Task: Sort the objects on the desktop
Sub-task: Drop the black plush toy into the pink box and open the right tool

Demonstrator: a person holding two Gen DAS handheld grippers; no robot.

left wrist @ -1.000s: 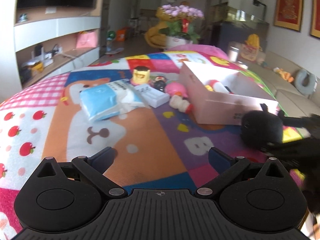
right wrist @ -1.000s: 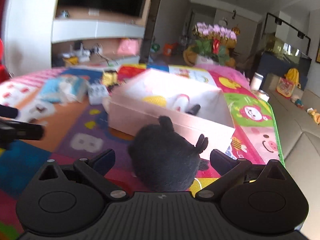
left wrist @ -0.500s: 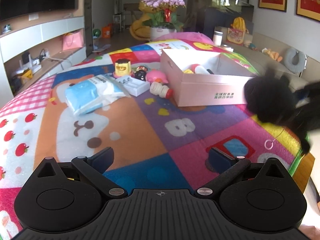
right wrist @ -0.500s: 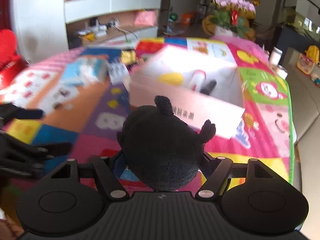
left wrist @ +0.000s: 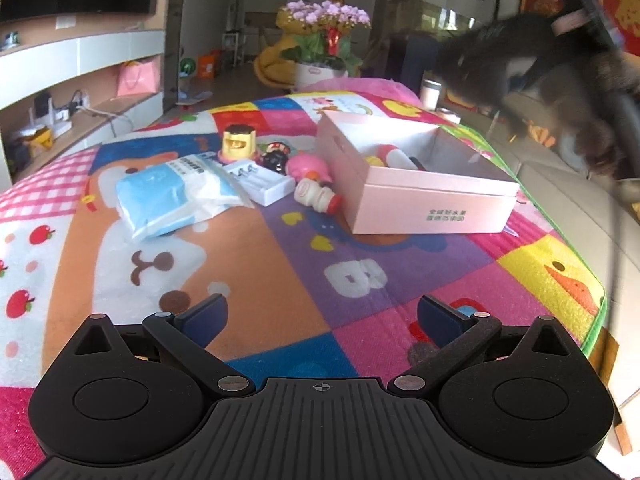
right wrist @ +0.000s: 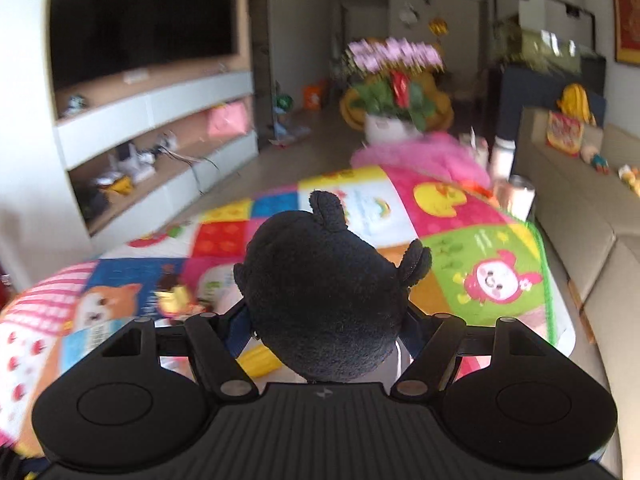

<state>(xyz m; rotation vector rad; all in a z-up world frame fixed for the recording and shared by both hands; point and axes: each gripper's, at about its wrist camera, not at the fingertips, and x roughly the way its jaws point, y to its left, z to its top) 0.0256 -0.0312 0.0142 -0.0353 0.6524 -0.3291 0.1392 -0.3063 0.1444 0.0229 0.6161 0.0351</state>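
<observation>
The right gripper (right wrist: 326, 316) is clamped on a black plush toy (right wrist: 324, 300), held up in the air above the colourful play mat (left wrist: 280, 272); from the left wrist view the toy (left wrist: 480, 64) is a dark blur over the mat's far right edge. The pink box (left wrist: 424, 196) sits open toward the mat's right edge. Beside its left wall lie a small bottle (left wrist: 318, 196), a white case (left wrist: 260, 182) and a blue tissue pack (left wrist: 168, 196). The left gripper (left wrist: 320, 316) hovers near the mat's near edge, jaws apart, nothing between them.
</observation>
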